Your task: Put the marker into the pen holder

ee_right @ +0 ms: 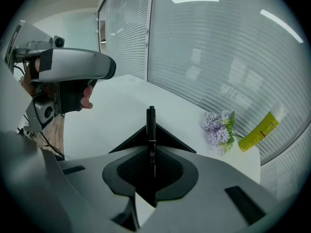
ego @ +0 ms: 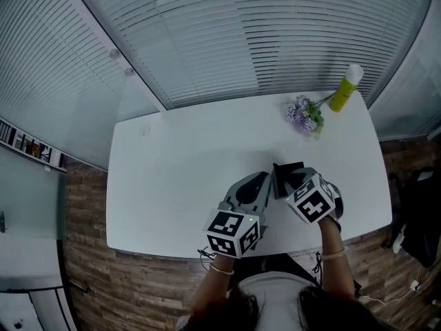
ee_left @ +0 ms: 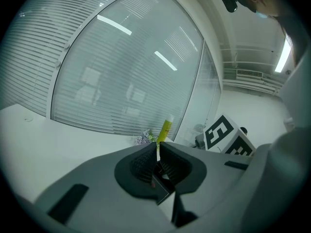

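Note:
A black marker stands upright between the jaws of my right gripper, which is shut on it. Just beyond it the black pen holder shows as a dark angular rim. In the head view the pen holder sits on the white table near the front edge, with my right gripper over it and my left gripper against its left side. In the left gripper view the jaws of the left gripper are nearly closed, with a black edge of the pen holder between them.
A bunch of purple flowers and a yellow-green bottle stand at the table's far right corner. Window blinds run behind the table. The right gripper's marker cube is close beside the left gripper.

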Demonstrator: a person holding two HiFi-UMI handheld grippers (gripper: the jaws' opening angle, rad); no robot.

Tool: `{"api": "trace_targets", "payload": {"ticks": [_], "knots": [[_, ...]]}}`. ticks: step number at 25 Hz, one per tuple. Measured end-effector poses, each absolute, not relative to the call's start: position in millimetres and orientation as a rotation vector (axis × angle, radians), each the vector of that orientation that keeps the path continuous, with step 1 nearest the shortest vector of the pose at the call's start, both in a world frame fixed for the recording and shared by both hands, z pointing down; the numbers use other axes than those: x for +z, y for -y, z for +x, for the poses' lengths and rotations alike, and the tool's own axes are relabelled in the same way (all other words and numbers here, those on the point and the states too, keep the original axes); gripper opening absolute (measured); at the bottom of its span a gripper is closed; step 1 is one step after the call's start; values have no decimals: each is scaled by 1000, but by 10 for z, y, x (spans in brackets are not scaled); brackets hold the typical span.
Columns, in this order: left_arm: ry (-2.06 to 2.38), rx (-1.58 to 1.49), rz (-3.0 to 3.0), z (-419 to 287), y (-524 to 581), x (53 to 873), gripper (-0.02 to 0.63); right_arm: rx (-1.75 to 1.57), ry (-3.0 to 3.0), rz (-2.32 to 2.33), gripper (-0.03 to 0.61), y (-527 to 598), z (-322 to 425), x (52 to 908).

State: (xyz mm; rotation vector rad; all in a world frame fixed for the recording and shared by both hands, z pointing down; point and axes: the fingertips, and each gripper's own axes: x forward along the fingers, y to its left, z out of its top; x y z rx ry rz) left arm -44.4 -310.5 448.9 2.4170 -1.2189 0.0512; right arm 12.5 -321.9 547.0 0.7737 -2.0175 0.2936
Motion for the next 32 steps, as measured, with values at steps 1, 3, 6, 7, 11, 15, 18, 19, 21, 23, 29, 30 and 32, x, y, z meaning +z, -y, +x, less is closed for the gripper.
{"api": "trace_targets", "payload": {"ticks": [1,3,6,7,11,15,18,19,21,23,29,30,32], "knots": [[1219,51,2417,-448,3109,4490,26,294,2017,772,71,3224,126,5474],[1221,51,2417,-450,3109,4496,26,297,2015,768,71,3228,129,5484],[1223,51,2415,-452,3099,4517,26,303,2012,760,71,3225,137,5505],[1224,51,2413,-456,3098,4522,26,304,2011,758,71,3227,138,5510],[1229,50,2408,-485,3087,4536,26,307,2005,756,71,3231,134,5517],[1232,46,2406,-503,3068,4533,26,304,2006,762,71,3231,130,5509],[1234,45,2405,-512,3061,4532,26,299,2008,770,71,3232,125,5507],[1234,43,2405,-512,3060,4531,26,296,2010,774,71,3233,125,5507],[1236,41,2409,-508,3053,4523,26,286,2016,783,72,3230,126,5499],[1239,41,2412,-504,3041,4510,26,274,2023,794,81,3222,132,5479],[1261,41,2420,-500,2982,4460,26,266,2102,877,84,3202,148,5310],[1266,41,2421,-498,2968,4453,26,270,2119,892,84,3189,147,5274],[1274,41,2424,-493,2944,4437,26,264,2147,917,83,3172,151,5205]]}}
